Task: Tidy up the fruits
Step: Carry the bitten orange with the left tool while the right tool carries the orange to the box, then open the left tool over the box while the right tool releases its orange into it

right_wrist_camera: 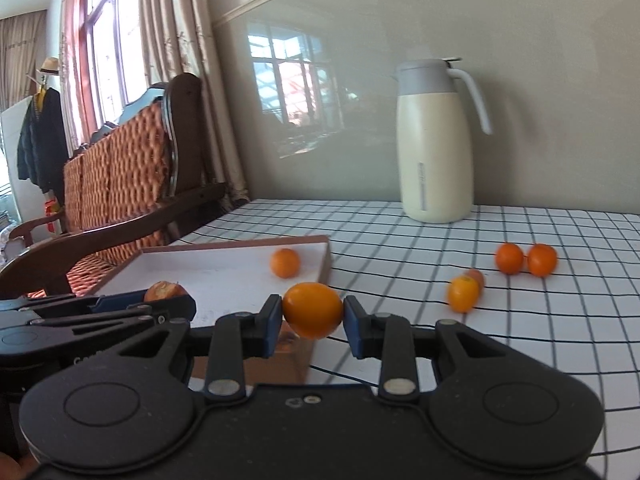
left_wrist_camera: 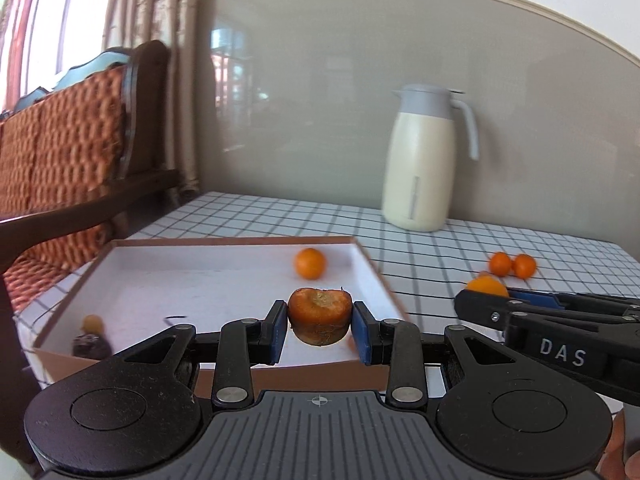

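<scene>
left gripper (left_wrist_camera: pixel 320 322) clamps persimmon (left_wrist_camera: pixel 320 316); right gripper (right_wrist_camera: pixel 313 314) clamps orange (right_wrist_camera: pixel 313 310)

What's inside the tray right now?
One small orange near the far right corner of the tray, and a dark fruit near the front left. The left gripper hides part of the floor.

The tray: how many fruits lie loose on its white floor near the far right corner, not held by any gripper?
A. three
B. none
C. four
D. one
D: a single small orange rests near the far right corner of the tray, while the other orange fruits seen there are clamped in the grippers or lie out on the checked cloth.
</scene>
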